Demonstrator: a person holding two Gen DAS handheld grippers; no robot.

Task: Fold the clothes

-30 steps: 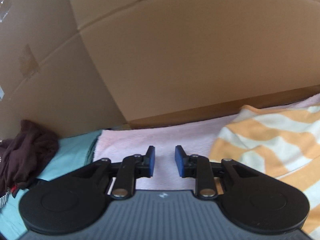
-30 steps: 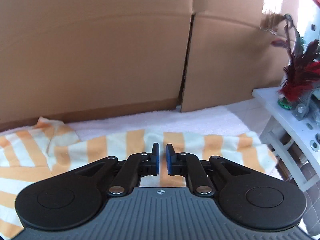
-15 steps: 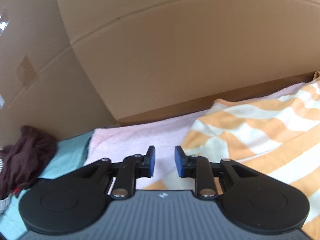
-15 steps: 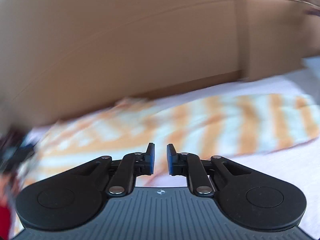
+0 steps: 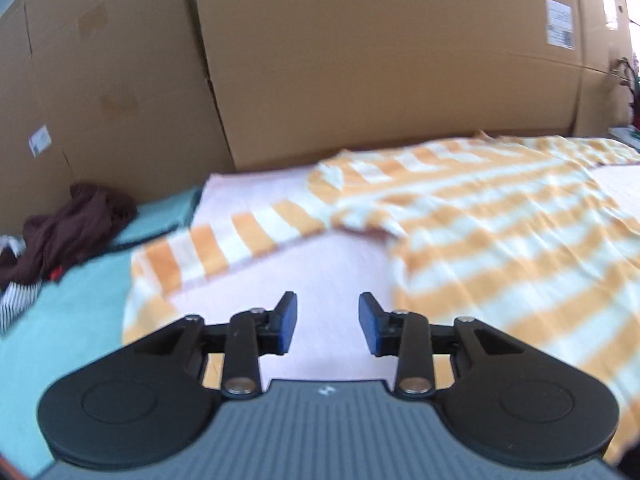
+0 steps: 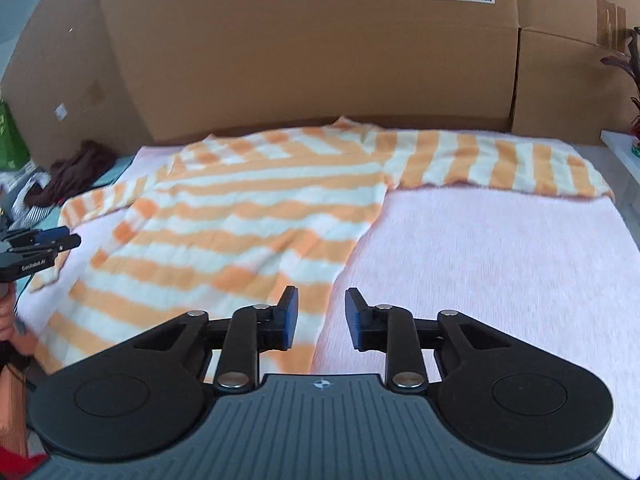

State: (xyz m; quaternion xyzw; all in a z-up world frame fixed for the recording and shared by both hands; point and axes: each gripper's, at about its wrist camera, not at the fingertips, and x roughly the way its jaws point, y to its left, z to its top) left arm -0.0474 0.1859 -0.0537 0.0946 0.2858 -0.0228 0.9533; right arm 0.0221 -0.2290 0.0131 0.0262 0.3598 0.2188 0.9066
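Note:
An orange and white striped shirt (image 6: 256, 216) lies spread on a pink towel (image 6: 480, 264), both sleeves stretched out sideways. In the left wrist view the shirt (image 5: 500, 240) fills the right half, its left sleeve (image 5: 224, 240) reaching toward the towel's edge. My left gripper (image 5: 327, 322) hovers above bare pink towel (image 5: 320, 268) beside the shirt's body, jaws opening, nothing between them. It also shows at the left edge of the right wrist view as the left gripper (image 6: 48, 242). My right gripper (image 6: 321, 314) hangs over the shirt's lower right hem, jaws opening and empty.
Big cardboard boxes (image 6: 304, 52) wall off the far side. A dark brown garment (image 5: 76, 228) and a striped cloth (image 5: 16, 304) are piled on a teal sheet (image 5: 64, 328) at the left. A white shelf (image 6: 624, 152) with a red plant stands at the right.
Both grippers have pulled back from the far edge, so the whole shirt is in view now. Both pairs of jaws stand wider apart than before.

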